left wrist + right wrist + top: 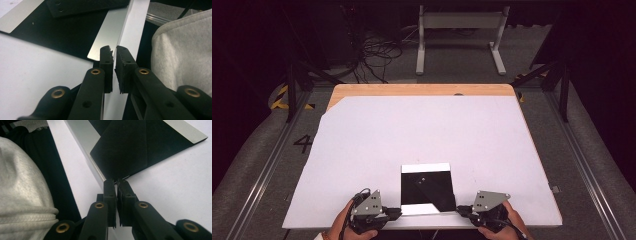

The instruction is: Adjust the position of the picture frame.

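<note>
Near table edge: I keep my left gripper (396, 214) closed beside the black-and-silver sheet's (427, 186) left corner; my right gripper (460, 210), nearly closed, pinches its right corner.

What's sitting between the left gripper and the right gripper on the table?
The black sheet with silver edges lies between the left gripper and the right gripper, as the high view shows.

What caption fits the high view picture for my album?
Two hands aim shut claws, left claw and right claw, at a black sheet on the white table.
</note>
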A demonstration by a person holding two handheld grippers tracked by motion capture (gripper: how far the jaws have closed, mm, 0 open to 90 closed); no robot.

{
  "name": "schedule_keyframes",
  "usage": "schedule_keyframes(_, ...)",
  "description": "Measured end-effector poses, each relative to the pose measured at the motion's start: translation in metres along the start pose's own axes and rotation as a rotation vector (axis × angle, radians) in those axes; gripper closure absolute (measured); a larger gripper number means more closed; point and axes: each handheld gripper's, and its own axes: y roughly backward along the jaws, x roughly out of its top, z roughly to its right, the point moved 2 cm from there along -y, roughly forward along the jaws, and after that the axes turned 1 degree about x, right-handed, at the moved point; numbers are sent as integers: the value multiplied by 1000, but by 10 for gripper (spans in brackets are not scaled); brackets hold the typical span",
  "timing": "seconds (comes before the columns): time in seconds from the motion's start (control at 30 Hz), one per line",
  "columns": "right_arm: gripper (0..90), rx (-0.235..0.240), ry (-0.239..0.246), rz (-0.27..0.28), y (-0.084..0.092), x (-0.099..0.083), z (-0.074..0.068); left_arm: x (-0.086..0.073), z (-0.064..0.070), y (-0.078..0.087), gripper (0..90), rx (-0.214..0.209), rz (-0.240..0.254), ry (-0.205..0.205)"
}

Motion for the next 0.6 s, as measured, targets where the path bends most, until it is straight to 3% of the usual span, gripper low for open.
schedule_keyframes(0.2, 834, 13, 13, 6, -3, 2, -4, 2, 1, -4, 827, -1, -2, 1)
schedule_keyframes(0.37, 833, -10, 8, 3, -4, 1, -3, 3, 4, -14, 801, 53, -56, -37)
schedule_keyframes(0.47, 834, -16, 9, 3, -4, 2, -3, 2, 1, -14, 815, 75, -66, -28)
schedule_keyframes(0.53, 833, -17, 9, 5, -5, 2, -4, 2, 2, -15, 772, 82, -77, -27)
schedule_keyframes(0.6, 833, -20, 5, 6, -5, 2, -4, 3, 5, -16, 766, 104, -92, -65)
